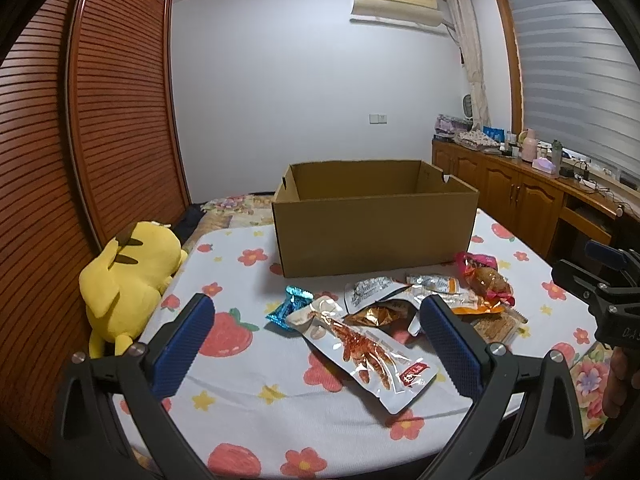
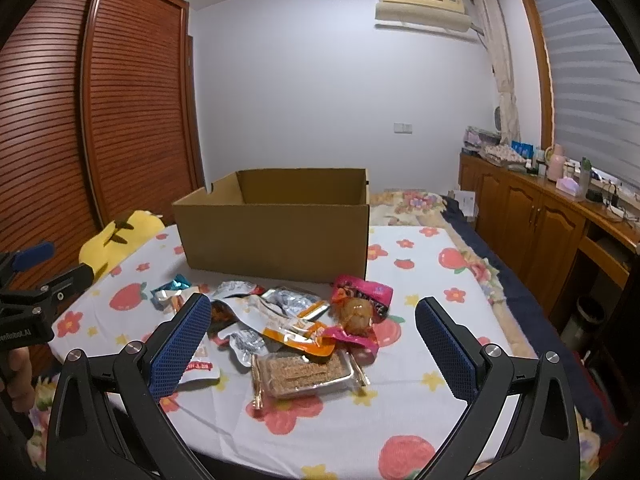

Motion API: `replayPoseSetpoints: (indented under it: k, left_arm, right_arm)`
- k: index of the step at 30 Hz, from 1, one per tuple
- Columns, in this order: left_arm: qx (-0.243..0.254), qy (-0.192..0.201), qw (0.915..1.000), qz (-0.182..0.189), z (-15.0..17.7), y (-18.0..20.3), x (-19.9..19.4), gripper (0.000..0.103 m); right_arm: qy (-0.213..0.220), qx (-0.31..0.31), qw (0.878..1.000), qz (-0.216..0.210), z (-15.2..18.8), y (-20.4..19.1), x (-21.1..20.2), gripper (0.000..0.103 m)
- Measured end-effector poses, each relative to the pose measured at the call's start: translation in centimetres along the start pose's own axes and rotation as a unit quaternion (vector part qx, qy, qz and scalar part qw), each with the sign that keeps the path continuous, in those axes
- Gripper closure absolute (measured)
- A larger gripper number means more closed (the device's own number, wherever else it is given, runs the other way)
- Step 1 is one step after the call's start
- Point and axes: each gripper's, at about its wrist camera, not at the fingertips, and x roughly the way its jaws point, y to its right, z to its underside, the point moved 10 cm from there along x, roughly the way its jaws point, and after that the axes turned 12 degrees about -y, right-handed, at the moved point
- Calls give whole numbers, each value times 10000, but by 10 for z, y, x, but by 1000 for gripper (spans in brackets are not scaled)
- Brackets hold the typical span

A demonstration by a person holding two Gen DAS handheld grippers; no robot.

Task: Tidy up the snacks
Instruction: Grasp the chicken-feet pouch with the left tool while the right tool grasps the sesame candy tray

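An open cardboard box (image 1: 376, 228) stands on the floral sheet; it also shows in the right wrist view (image 2: 276, 236). Several snack packets lie in a pile in front of it: a clear packet with red strips (image 1: 364, 352), a blue foil packet (image 1: 290, 306), a pink packet with a brown snack (image 2: 358, 312), an orange packet (image 2: 298, 330) and a clear tray of biscuits (image 2: 304, 372). My left gripper (image 1: 316, 334) is open and empty above the clear packet. My right gripper (image 2: 312, 334) is open and empty above the pile.
A yellow plush toy (image 1: 132, 276) lies at the bed's left edge beside a slatted wooden wardrobe (image 1: 100, 128). Wooden cabinets (image 2: 540, 220) with bottles line the right wall. Each gripper shows at the edge of the other's view.
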Motion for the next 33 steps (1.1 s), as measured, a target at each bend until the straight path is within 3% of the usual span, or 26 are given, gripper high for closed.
replayPoseSetpoints:
  k: [18, 26, 33]
  left_arm:
    - [-183, -980, 9944, 353, 39, 2, 76, 0]
    - [-360, -1410, 9881, 506, 54, 1, 99, 0]
    - [-406, -1571, 9851, 578, 58, 0, 109, 0]
  right_arm:
    - [-779, -138, 9964, -315, 37, 13, 55, 3]
    - [-1446, -318, 9869, -639, 54, 13, 90, 10]
    - [-1704, -283, 9817, -805, 66, 2, 107, 10]
